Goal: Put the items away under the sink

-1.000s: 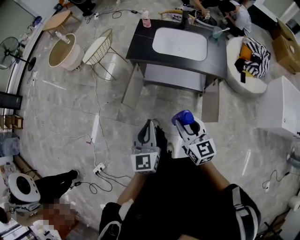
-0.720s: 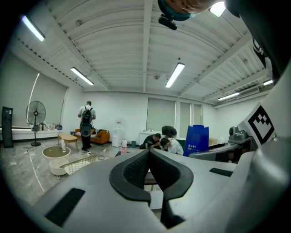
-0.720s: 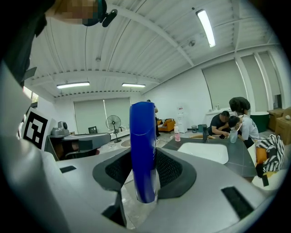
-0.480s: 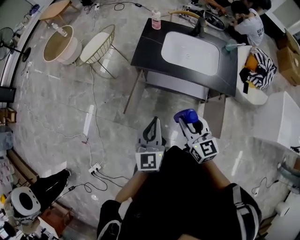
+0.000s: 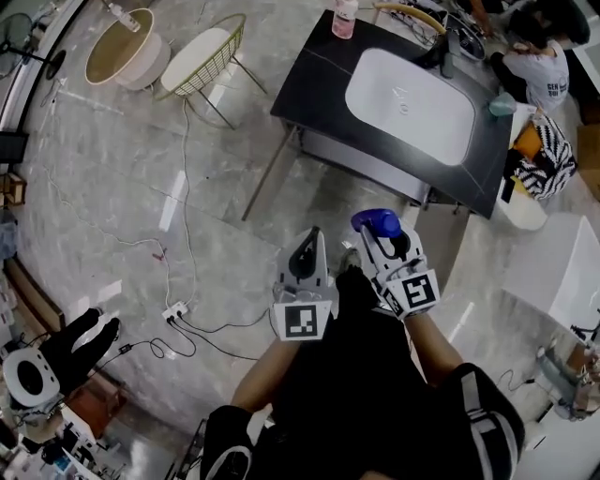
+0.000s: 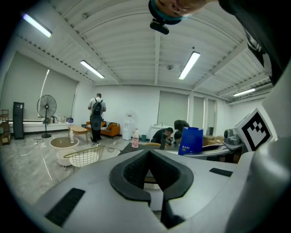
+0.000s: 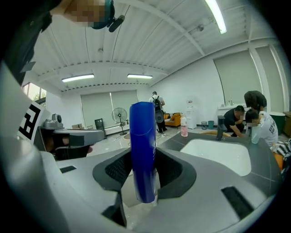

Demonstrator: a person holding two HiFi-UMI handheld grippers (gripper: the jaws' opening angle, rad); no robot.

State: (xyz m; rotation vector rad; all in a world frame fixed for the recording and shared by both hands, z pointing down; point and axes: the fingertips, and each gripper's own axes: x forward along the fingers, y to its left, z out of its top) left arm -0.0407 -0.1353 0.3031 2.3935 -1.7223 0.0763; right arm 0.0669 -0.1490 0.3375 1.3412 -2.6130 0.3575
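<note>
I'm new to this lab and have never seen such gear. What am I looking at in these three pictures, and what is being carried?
No robot here: a person holds a two-jaw claw in each hand. The top-down picture comes from a camera on the person's head; it shows the left claw and the right claw. The other two come from cameras riding on the claws, looking along their jaws. In the left gripper view the jaws are together with nothing between them. In the right gripper view they clamp a blue bottle. Ahead stands a dark counter with a white sink; a pink bottle sits on it.
</note>
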